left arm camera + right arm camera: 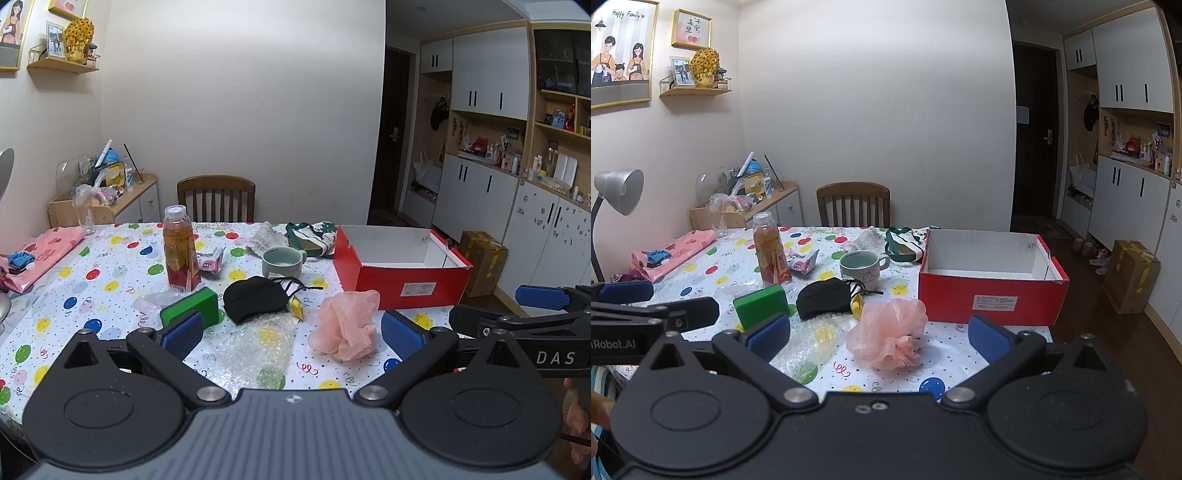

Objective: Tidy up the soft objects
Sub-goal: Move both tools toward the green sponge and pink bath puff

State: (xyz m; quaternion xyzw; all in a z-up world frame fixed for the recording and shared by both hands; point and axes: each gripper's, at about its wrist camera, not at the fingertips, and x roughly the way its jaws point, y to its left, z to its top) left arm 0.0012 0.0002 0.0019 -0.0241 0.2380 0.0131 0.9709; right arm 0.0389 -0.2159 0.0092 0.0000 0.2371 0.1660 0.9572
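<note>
Both tools up over the near table edge, nothing gripped. My left gripper (291, 334) stands wide, jaws bare; my right gripper (879, 338) the same, wide and bare.

Landmark: red shoebox (993, 291), lid off, far right on the balloon tablecloth (945, 354). What shows of its inside is bare white card, so I judge no sorting done yet.

Soft things still out, placed against the box:
- pink mesh bath pouf (892, 334), just beside its near left corner
- black face mask (823, 297), further left of the pouf
- bubble wrap (809, 343), left of the pouf, nearer me
- green sponge block (761, 306), left of the mask
- green and white cloth bag (905, 243), by its far left corner

Hard items, likely to stay: tea bottle (770, 253), mug (858, 267)

Pouf looks the easiest first pick for the right gripper
</note>
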